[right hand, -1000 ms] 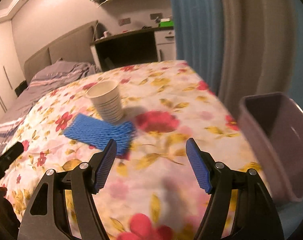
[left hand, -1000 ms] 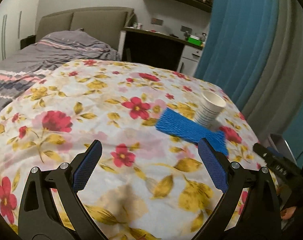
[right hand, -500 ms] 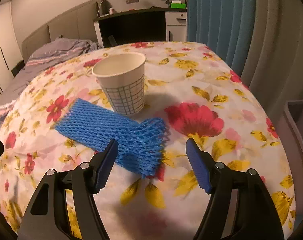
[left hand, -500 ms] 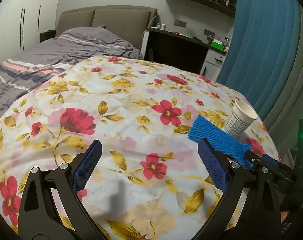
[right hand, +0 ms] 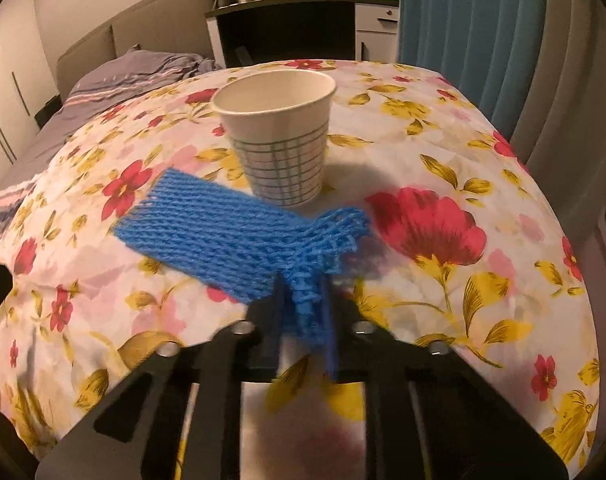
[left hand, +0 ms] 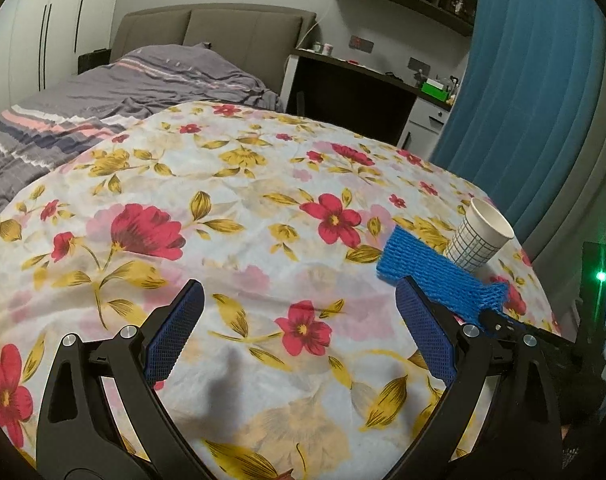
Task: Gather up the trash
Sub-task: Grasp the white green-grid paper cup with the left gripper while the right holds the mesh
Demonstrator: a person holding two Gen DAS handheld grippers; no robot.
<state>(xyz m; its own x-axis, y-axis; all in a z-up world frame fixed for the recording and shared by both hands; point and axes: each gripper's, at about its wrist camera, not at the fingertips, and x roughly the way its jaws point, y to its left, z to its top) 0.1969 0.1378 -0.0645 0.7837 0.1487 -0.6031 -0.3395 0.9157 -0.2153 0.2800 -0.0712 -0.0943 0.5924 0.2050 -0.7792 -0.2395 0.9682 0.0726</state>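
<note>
Right gripper (right hand: 303, 300) just closed, pinching frayed end of blue foam net (right hand: 231, 228). Paper cup (right hand: 279, 136) beyond jaws, uncollected. Left gripper (left hand: 299, 332) wide, empty.

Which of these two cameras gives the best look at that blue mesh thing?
The right wrist view: the blue foam net lies spread across the middle, its frayed end pinched in the right claw. The left wrist view shows the net small, near the right edge, partly behind a pad of the open left claw.
</note>
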